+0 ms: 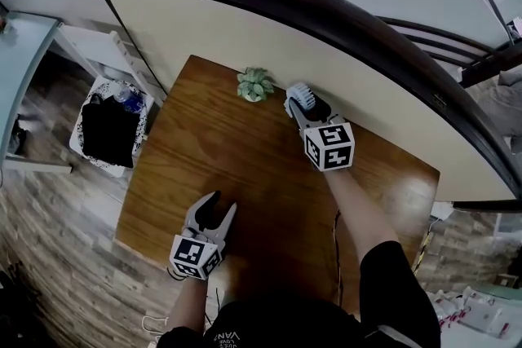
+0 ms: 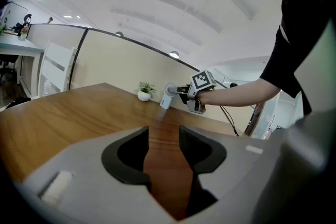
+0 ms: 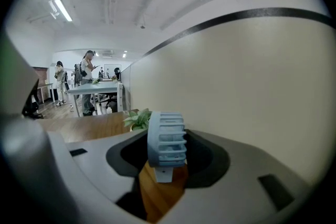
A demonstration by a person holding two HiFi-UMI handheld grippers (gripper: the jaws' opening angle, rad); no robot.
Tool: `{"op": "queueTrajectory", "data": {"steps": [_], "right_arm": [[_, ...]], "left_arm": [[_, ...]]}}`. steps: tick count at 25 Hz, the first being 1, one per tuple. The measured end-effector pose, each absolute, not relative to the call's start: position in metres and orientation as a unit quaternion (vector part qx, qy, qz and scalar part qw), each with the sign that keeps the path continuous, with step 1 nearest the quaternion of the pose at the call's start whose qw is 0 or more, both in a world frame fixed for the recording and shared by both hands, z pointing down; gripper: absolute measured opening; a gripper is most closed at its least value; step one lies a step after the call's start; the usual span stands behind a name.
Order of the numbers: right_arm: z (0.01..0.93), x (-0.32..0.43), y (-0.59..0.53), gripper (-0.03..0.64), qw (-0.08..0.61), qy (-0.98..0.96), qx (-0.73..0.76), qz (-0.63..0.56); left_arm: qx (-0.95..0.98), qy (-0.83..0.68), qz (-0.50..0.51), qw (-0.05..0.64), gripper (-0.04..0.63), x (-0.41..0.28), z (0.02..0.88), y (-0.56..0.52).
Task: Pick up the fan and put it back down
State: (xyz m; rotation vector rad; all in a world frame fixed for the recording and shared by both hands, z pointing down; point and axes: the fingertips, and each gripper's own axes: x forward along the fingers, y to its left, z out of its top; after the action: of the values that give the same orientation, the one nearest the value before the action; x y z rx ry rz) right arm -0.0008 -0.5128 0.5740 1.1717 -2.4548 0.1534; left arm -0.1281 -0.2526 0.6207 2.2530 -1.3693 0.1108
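Note:
The small light-blue fan is at the far side of the wooden table, close to the partition wall. My right gripper is shut on its round head. In the right gripper view the fan shows edge-on between both pads, its white foot hanging below. From the left gripper view the fan looks tilted, and I cannot tell whether its foot touches the wood. My left gripper is open near the table's front edge, with nothing between its jaws.
A small potted plant stands just left of the fan, against the cream partition. A dark cable runs along the table's right side. A basket with dark contents sits on the floor at the left.

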Motion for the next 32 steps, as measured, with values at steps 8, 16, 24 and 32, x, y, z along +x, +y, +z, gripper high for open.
{"op": "queueTrajectory", "data": {"steps": [8, 16, 24, 32], "right_arm": [[0.577, -0.003, -0.514, 0.207, 0.200, -0.883, 0.417, 0.080], [0.560, 0.010, -0.496, 0.238, 0.172, -0.882, 0.430, 0.089], [0.531, 0.036, -0.448, 0.238, 0.156, -0.881, 0.439, 0.078], [0.504, 0.063, -0.375, 0.230, 0.130, -0.880, 0.451, 0.080]], "left_arm": [[0.826, -0.504, 0.038, 0.249, 0.172, -0.131, 0.620, -0.249], [0.826, -0.511, 0.032, 0.235, 0.172, -0.132, 0.605, -0.247], [0.832, -0.511, 0.027, 0.213, 0.172, -0.115, 0.578, -0.230], [0.841, -0.505, 0.031, 0.189, 0.151, -0.094, 0.551, -0.195]]}}
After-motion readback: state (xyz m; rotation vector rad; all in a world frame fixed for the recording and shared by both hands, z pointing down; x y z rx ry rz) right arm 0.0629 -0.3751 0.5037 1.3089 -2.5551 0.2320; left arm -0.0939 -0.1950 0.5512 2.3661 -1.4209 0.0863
